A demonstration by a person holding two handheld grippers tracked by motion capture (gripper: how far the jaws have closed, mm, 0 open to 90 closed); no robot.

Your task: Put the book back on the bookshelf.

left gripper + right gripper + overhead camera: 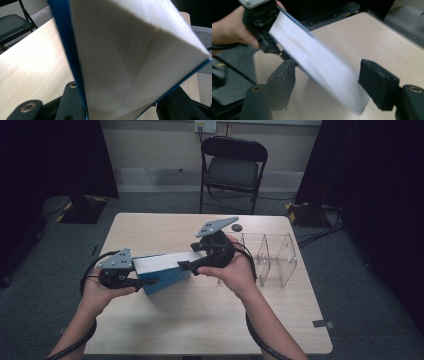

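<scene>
**Thick blue book held by one end, ready for the clear rack**

The book (pixel 162 271), a thick volume with a blue cover and a broad white page block, hangs tilted above the table (pixel 200 320), just left of the clear divided rack (pixel 272 257). The left gripper (pixel 142 281) is clamped on the end of the book farthest from the rack; in the left gripper view the black jaws press the blue covers (pixel 75 65) on both sides. The right gripper (pixel 187 266), at the end nearer the rack, has its jaws spread apart: in the right gripper view the pads (pixel 378 83) stand clear of the page block (pixel 319 67) that passes between them, touching nothing.

Judged from its thickness, the book is fairly heavy for a single-ended hold and will tend to sag or swing down toward the table. The covers look smooth and could slip; the pages are soft and can fan open or dent if squeezed on the fore-edge. The safest hold is across both covers near the spine, with the second gripper taking the rack-side end before the book is stood in a compartment
</scene>
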